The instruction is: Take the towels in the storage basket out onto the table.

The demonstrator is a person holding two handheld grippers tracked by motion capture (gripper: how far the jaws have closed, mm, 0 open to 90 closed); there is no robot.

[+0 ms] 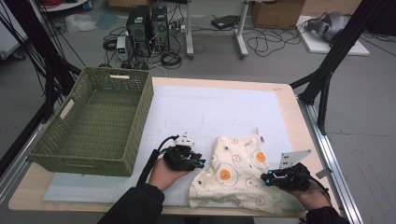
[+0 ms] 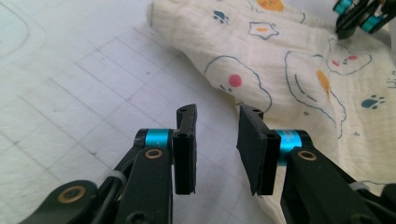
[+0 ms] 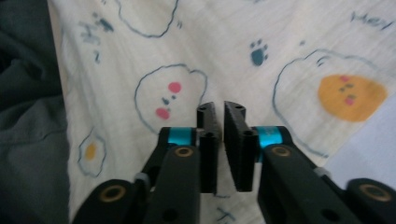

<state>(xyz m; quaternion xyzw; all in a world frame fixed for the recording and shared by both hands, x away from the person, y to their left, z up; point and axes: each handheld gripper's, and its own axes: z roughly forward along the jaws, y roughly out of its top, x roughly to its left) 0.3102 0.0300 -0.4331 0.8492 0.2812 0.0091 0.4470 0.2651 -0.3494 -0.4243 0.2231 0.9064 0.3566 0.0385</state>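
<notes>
Cloth point(image 1: 236, 172) flat on mat point(image 1: 210, 112) | right tool point(image 1: 270, 178) seemingly pinching nothing

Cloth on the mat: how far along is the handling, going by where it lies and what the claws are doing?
Done: little, it seems; the cloth lies crumpled on the white mat, the green basket holds nothing. In hand: left claw open beside the cloth's edge, right claw nearly shut over it, nothing visibly pinched. Left: likely gripping, then folding or binning.
</notes>
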